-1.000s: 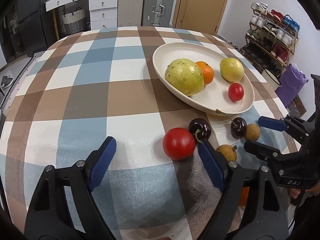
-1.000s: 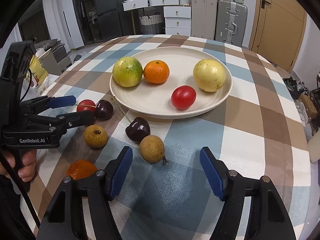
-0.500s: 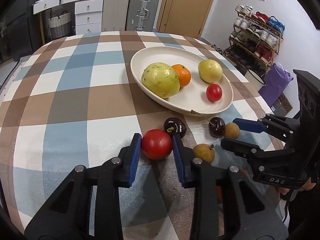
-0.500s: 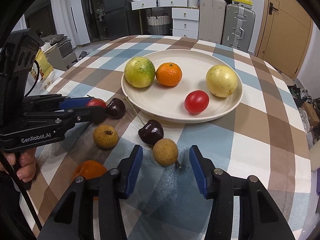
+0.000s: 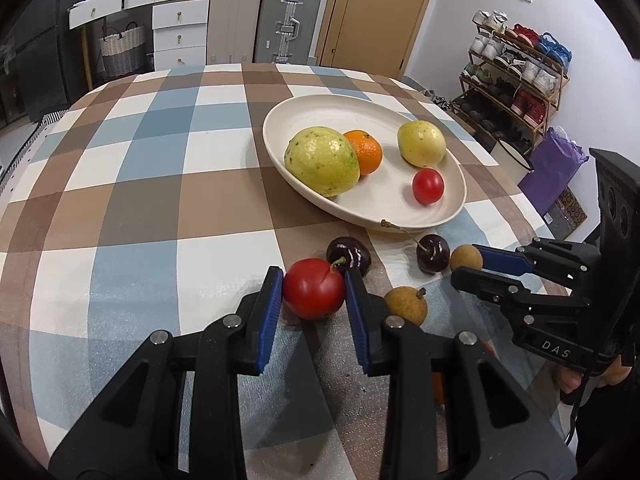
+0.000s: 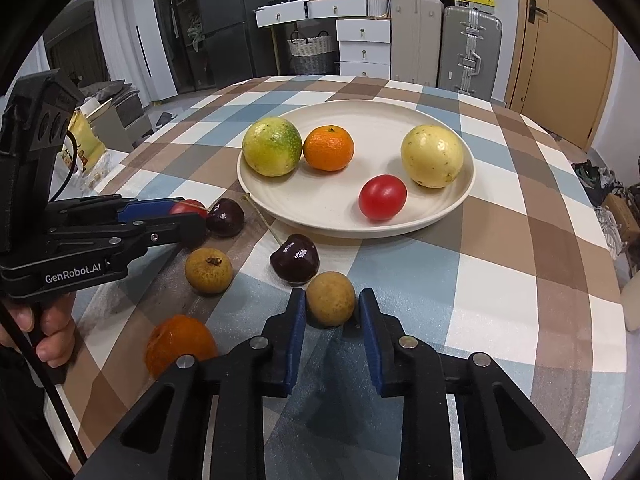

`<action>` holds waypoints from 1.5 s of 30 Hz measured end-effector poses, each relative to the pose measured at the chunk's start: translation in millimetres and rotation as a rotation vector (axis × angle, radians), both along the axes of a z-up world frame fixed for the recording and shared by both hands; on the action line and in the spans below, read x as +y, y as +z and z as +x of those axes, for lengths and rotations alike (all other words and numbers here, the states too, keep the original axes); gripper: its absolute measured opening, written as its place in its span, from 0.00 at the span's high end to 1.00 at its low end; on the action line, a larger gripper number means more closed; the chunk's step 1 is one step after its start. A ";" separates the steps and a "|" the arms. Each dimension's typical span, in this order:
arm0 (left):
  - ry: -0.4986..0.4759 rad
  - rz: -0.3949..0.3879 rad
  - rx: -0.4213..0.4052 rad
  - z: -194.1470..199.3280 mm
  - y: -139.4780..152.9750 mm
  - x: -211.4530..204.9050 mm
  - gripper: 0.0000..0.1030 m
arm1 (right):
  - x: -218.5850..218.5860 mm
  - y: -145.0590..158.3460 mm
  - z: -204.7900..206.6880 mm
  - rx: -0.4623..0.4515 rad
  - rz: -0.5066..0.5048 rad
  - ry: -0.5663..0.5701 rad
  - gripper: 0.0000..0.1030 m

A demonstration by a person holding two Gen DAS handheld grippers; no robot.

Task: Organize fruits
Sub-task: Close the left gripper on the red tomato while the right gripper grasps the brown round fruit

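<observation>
The cream plate [image 6: 460, 196] holds a green-yellow fruit [image 6: 272, 146], a mandarin [image 6: 329, 148], a pale yellow fruit [image 6: 432, 156] and a red tomato [image 6: 382, 197]. In front of the plate lie two dark cherries [image 6: 295, 258], two brown longans [image 6: 209, 270], a second tomato [image 5: 314, 289] and an orange [image 6: 178, 342].

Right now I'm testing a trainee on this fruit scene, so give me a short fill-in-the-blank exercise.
1. The left gripper is closed on a red ____.
2. The plate holds ____ fruits.
3. Between the right gripper fingers sits a ____ longan.
4. The orange off the plate lies on the ____.

Missing words: tomato; four; brown; tablecloth
</observation>
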State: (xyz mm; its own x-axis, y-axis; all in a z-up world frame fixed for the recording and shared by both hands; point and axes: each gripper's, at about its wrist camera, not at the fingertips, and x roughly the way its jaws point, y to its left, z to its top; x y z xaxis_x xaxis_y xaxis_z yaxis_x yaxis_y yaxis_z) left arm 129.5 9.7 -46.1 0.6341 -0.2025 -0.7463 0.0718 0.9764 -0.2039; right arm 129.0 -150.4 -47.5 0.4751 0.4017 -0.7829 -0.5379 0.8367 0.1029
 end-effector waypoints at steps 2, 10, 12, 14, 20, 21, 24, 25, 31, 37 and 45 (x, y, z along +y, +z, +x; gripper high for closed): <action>0.001 -0.003 -0.002 -0.8 1.4 0.5 0.72 | -1.8 1.0 -1.3 -0.004 0.002 -0.002 0.74; 0.007 -0.015 -0.020 -4.8 9.9 2.8 0.72 | -11.2 14.9 -5.2 -0.043 0.032 -0.021 0.78; 0.010 -0.014 -0.026 -6.3 12.8 3.0 0.72 | -15.0 19.4 -5.2 -0.054 0.044 -0.031 0.78; 0.009 -0.015 -0.033 -8.0 16.0 2.9 0.72 | -16.4 21.2 -4.9 -0.058 0.047 -0.029 0.78; 0.013 -0.012 -0.046 -12.2 22.3 3.1 0.72 | -19.8 21.6 -4.1 -0.058 0.055 -0.030 0.81; 0.015 -0.011 -0.049 -12.4 23.3 3.4 0.72 | -20.9 23.0 -4.7 -0.063 0.060 -0.031 0.83; 0.014 -0.011 -0.062 -14.8 28.8 3.5 0.72 | -22.6 25.8 -6.7 -0.072 0.071 -0.032 0.83; 0.013 -0.010 -0.065 -15.6 30.0 3.1 0.72 | -22.8 25.9 -6.8 -0.071 0.072 -0.031 0.83; 0.014 -0.009 -0.060 -17.3 32.1 2.7 0.72 | -24.1 20.4 -0.4 -0.070 0.036 -0.047 0.79; 0.012 -0.013 -0.050 -17.2 30.0 3.6 0.72 | -31.7 7.7 18.3 -0.034 -0.015 -0.081 0.71; 0.017 -0.009 -0.055 -17.9 29.5 4.3 0.72 | -34.4 0.3 23.3 -0.012 -0.013 -0.086 0.76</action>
State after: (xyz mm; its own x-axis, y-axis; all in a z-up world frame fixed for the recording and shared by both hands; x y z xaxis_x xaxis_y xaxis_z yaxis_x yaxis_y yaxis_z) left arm 111.6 13.9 -16.6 0.6777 -0.1979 -0.7082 0.0665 0.9757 -0.2089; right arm 152.3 -184.9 -47.2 0.5166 0.3486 -0.7821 -0.4648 0.8813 0.0858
